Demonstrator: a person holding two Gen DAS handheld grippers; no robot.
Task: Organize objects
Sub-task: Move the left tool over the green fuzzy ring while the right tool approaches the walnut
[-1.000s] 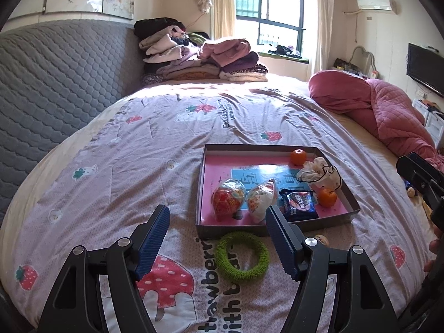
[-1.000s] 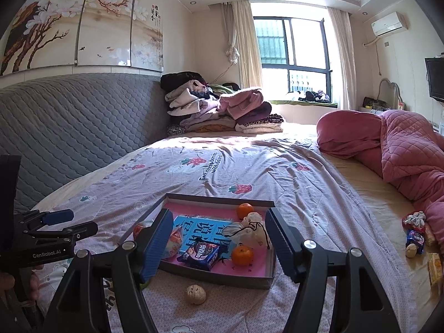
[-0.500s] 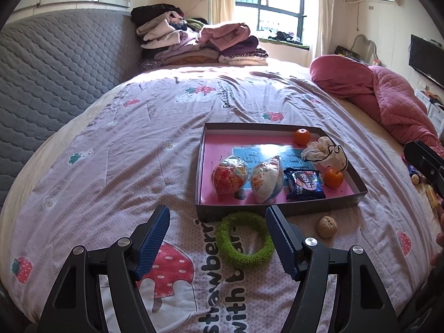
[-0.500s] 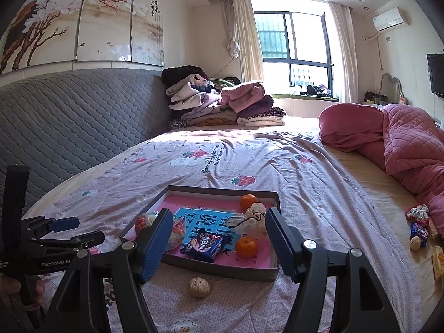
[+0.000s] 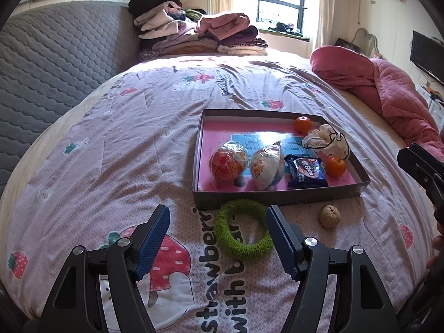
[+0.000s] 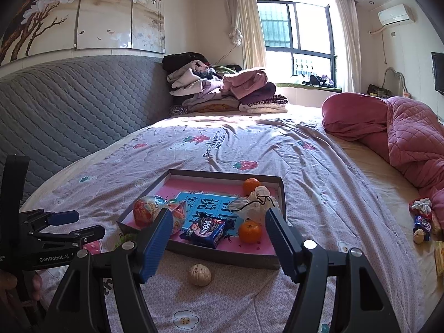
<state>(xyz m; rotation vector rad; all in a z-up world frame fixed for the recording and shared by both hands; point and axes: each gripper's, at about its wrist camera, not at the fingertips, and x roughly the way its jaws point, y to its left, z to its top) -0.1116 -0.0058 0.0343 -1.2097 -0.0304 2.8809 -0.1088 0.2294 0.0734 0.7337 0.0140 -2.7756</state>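
Right now the biggest thing in view is the bed with its lilac strawberry-print quilt [image 5: 116, 149], and everything else sits relative to the shallow grey cardboard tray with a pink floor [image 5: 277, 195] lying on it. Inside the tray are two clear-wrapped round snack packs [image 5: 229, 162], a dark blue snack packet [image 5: 305, 170], a white drawstring pouch [image 5: 322, 138] and two small oranges [image 5: 335, 165], one at the tray's far wall and one near its right wall

Outside the tray, touching or just beside its near wall, lies the fuzzy green fabric ring [image 5: 242, 233]; a tan walnut [image 5: 329, 216] rests just beside the same wall, further right, apart from the ring

The left gripper [image 5: 217, 236] hovers low over the quilt with its jaws wide apart and empty, the ring lying against the inner face of its right finger. The right gripper [image 6: 219, 238] is higher, jaws likewise spread and holding nothing, looking over the tray with the walnut below it

My read is that the step in hand is picking up loose items to put in the tray, the ring first. Next the left gripper would need to shift right to centre on the ring's band, drop, and close gently, since the soft quilt may bunch between the fingers
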